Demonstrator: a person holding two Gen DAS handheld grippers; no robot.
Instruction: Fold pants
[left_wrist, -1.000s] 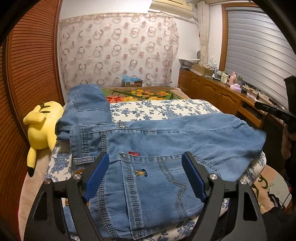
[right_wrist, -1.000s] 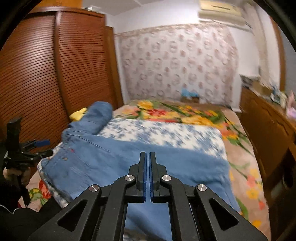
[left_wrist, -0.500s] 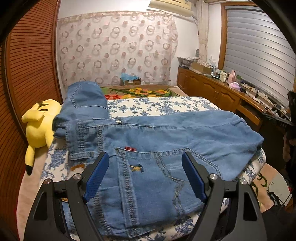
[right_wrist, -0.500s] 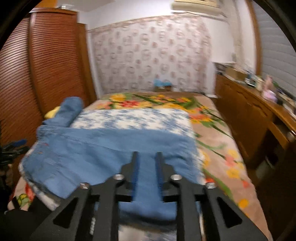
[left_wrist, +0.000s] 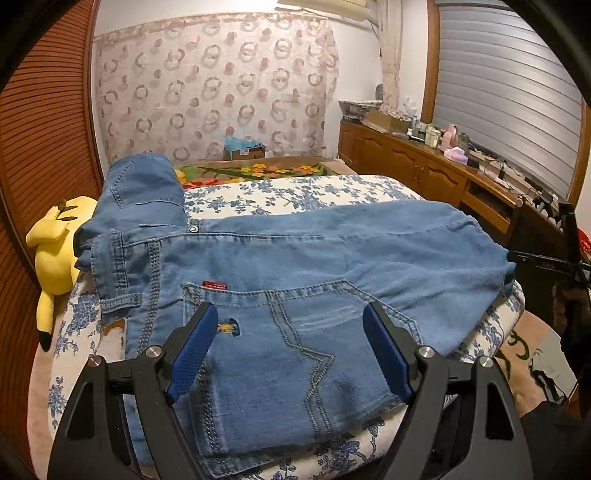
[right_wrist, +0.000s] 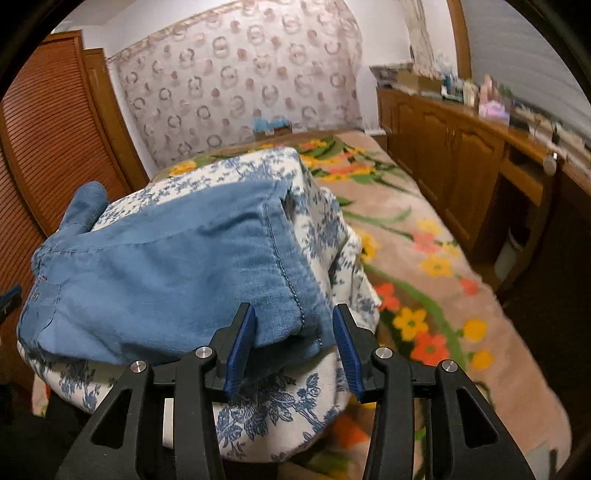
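1. Bedroom: our floral quilt (left_wrist: 295, 192) carries the pants (left_wrist: 314, 266), spread flat.
2. Our left gripper (left_wrist: 288, 347) hangs wide apart above the waist pocket.
3. Our right gripper (right_wrist: 293, 343) is opening around the hem, seemingly untouched.
4. Closing early, we'd pinch quilt too.

Light-blue denim pants (left_wrist: 295, 266) lie spread flat across the bed — back pocket up, one leg bunched at the far end.
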